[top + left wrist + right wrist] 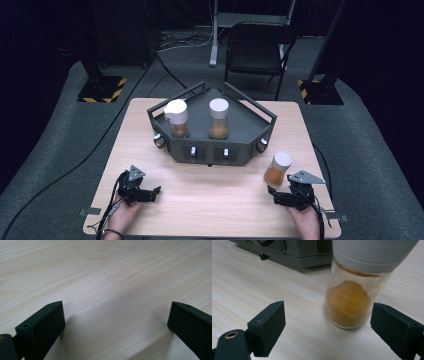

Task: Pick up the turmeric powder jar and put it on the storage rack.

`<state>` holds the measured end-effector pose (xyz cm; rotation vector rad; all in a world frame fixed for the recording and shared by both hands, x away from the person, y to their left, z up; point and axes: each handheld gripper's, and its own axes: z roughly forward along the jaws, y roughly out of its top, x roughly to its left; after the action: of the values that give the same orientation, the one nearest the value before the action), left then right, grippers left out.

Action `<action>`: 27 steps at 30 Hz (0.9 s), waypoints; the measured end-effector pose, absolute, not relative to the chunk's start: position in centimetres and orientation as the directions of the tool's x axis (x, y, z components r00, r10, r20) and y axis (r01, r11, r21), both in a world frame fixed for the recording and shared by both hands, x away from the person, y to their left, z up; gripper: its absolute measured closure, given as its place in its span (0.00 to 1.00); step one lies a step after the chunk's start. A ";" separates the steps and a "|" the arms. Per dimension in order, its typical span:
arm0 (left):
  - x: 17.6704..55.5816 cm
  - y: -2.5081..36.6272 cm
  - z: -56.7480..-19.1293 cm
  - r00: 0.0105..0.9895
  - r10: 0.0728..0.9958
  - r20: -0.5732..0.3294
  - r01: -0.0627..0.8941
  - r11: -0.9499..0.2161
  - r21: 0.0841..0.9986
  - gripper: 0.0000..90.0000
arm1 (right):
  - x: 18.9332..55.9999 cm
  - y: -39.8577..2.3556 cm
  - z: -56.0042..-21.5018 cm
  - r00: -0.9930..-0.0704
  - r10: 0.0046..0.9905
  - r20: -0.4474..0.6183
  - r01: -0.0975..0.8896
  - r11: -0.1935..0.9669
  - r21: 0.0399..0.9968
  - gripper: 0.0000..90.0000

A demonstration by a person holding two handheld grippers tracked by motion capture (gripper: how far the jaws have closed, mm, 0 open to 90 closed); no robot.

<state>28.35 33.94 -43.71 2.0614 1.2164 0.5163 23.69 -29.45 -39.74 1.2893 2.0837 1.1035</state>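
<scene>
A glass jar point(278, 169) with a white lid and orange powder stands on the wooden table point(200, 210), right of a dark rack point(215, 150). My right gripper point(272, 192) is just in front of it with its jaws open. In the right gripper view the jar point(348, 302) stands upright a little beyond the jaws and toward the right one, untouched by my right gripper point(328, 312). My left gripper point(152, 192) rests open near the table's front left. In the left gripper view, my left gripper point(116, 317) has nothing but bare wood between its jaws.
Two more white-lidded jars of brown powder point(176, 119) point(218, 119) stand inside the rack at the table's centre back. The rack's grey base point(294, 255) lies just beyond the loose jar. A black chair point(257, 47) and stand bases are on the floor behind.
</scene>
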 end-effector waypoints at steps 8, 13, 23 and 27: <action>28.4 33.9 -43.7 0.485 0.875 -0.003 0.605 -0.333 0.723 0.01 | 24.1 -29.9 -39.2 -0.446 0.894 0.036 0.520 0.226 0.824 0.13; 28.4 33.9 -43.7 0.485 0.875 -0.003 0.606 -0.333 0.723 0.01 | 24.3 -30.2 -39.1 -0.428 0.903 0.039 0.505 0.203 0.839 0.14; 28.4 33.9 -43.7 0.485 0.875 -0.003 0.605 -0.333 0.723 0.01 | 25.4 -30.5 -38.5 -0.429 0.902 0.047 0.488 0.188 0.852 0.17; 28.4 33.9 -43.7 0.485 0.875 -0.003 0.605 -0.333 0.723 0.01 | 25.9 -30.5 -38.3 -0.427 0.903 0.047 0.483 0.184 0.856 0.18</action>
<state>28.35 33.94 -43.71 2.0612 1.2164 0.5162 25.87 -30.47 -38.30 1.2963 1.9887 1.1652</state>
